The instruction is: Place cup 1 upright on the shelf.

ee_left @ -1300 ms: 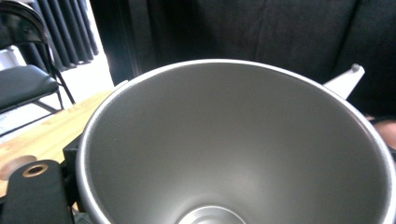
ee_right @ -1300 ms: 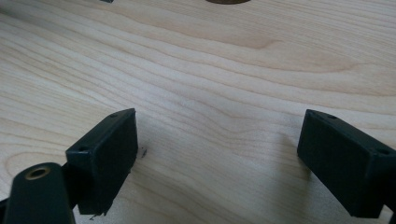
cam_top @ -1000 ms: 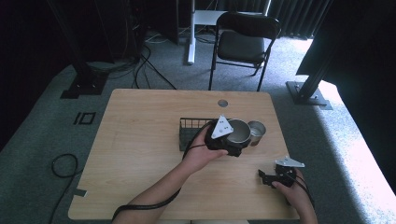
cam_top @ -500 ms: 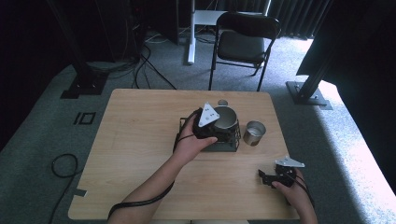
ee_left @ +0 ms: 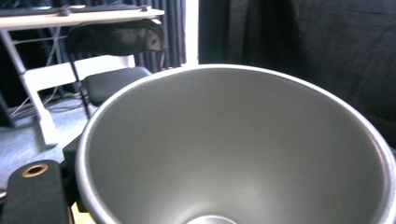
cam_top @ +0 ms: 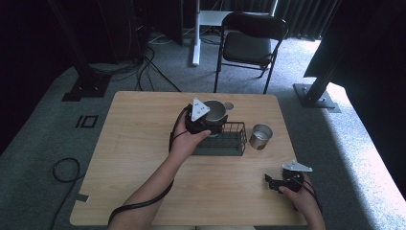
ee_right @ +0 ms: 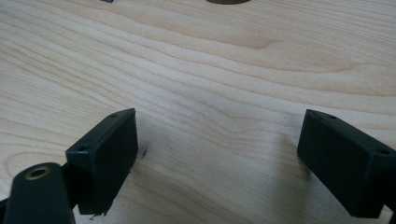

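Pale wood grain covers the counter (cam_top: 143, 143), the largest thing in the high view, with a black folding chair (cam_top: 249, 43) standing on the grey carpet beyond its far edge. Near the counter's middle sits a black wire basket (cam_top: 229, 141); what lies inside it cannot be made out. Just right of the basket, apart from it, stands a small metal cup (cam_top: 261, 136), upright, its inside too small to read. Above the basket's far left corner the left hand-held gripper (cam_top: 206, 120) holds a larger metal cup (cam_top: 215, 110) by its near rim, mouth up. A small round disc (cam_top: 229, 106) lies on the counter just behind that cup.

The left gripper view looks straight into the held cup (ee_left: 243, 149): a bare, dull grey interior with nothing in it, one black jaw beside the rim at lower left, the chair (ee_left: 116, 56) behind. The high view cannot show that interior so plainly.

The right hand-held gripper (cam_top: 282, 182) rests low at the counter's near right corner, well apart from the cups. In the right gripper view (ee_right: 219, 163) its jaws stand wide apart with bare wood between them.
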The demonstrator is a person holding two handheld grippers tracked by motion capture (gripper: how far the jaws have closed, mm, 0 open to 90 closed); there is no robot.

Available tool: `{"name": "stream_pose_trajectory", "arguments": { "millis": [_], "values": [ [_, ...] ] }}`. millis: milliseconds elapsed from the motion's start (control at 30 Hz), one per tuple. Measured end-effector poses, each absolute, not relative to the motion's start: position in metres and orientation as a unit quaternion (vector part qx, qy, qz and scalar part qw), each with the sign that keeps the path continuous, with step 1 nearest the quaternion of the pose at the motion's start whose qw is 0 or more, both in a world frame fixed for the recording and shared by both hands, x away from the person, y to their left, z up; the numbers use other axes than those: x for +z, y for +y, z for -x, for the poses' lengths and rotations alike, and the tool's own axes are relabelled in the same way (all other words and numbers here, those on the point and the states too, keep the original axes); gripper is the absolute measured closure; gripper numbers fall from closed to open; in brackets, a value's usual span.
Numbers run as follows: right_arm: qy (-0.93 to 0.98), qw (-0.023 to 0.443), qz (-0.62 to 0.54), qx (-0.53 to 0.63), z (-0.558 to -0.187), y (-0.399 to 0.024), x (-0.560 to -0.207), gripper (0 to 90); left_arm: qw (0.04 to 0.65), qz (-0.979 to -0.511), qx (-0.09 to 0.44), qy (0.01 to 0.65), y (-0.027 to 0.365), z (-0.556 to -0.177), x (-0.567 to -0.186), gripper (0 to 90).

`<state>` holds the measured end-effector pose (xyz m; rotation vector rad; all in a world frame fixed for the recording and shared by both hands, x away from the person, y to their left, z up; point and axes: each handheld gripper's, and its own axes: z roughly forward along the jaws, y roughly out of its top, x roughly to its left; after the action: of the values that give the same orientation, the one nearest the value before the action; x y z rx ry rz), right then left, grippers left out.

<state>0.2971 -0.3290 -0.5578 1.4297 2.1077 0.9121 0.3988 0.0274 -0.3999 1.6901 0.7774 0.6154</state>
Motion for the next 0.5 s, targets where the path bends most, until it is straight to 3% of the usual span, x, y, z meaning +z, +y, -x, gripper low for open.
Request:
{"name": "stream_pose_trajectory", "arguments": {
  "millis": [500],
  "values": [
    [0.761, 0.216, -0.516, 0.329, -0.297, -0.329, -0.558, 11.8, 0.529, -0.693, 0.287, 0.397, 0.048, -0.42, -0.431, 13.3]
  ]
}}
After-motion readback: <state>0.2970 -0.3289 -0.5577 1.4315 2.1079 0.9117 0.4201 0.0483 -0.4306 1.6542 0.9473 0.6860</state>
